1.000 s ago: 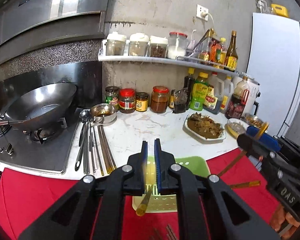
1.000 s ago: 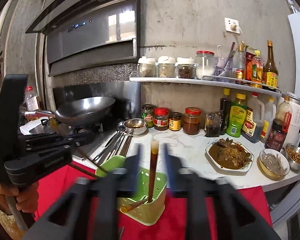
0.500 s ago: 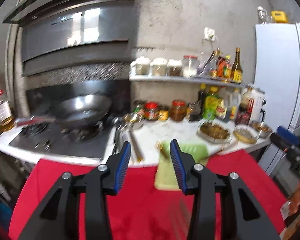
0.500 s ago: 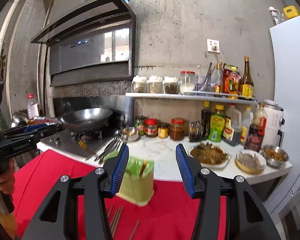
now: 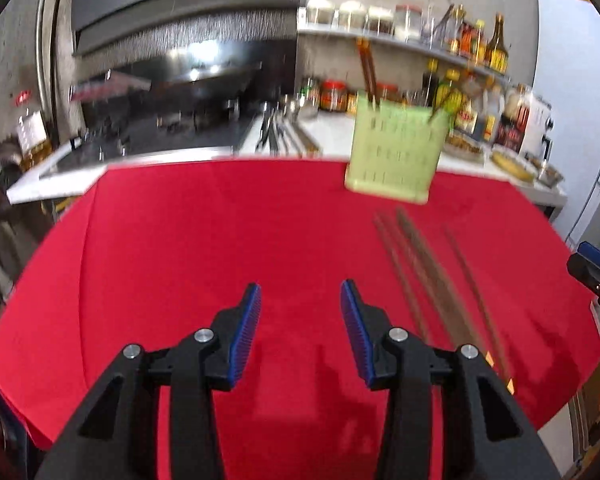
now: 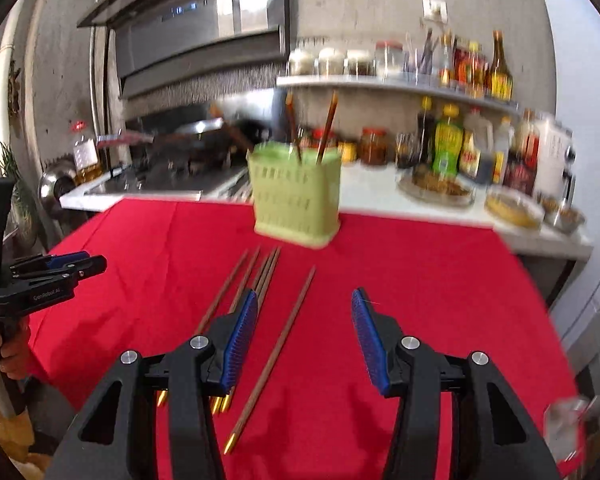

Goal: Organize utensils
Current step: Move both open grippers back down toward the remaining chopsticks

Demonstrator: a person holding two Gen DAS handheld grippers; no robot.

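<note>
A pale green slotted utensil holder (image 6: 296,200) stands at the far edge of the red cloth (image 6: 400,280), with brown chopsticks (image 6: 328,128) upright in it. Several more chopsticks (image 6: 260,276) lie on the cloth in front of it, one (image 6: 284,340) apart to their right. My right gripper (image 6: 305,300) is open and empty above the near ends of these, its left finger over the bundle. My left gripper (image 5: 300,296) hangs open and empty over bare cloth, with the lying chopsticks (image 5: 420,268) to its right and the holder (image 5: 396,152) farther off.
Behind the cloth runs a white counter (image 6: 380,188) with a stove and wok (image 5: 204,80), loose metal utensils (image 5: 276,132), jars, bottles and food dishes (image 6: 436,188). A shelf (image 6: 380,80) of jars hangs above. A hand (image 6: 4,352) holds the left gripper (image 6: 56,276).
Both grippers have drawn back and down from above the holder to the near cloth. The left jaws, shut on a chopstick over the holder, now stand open and empty.
</note>
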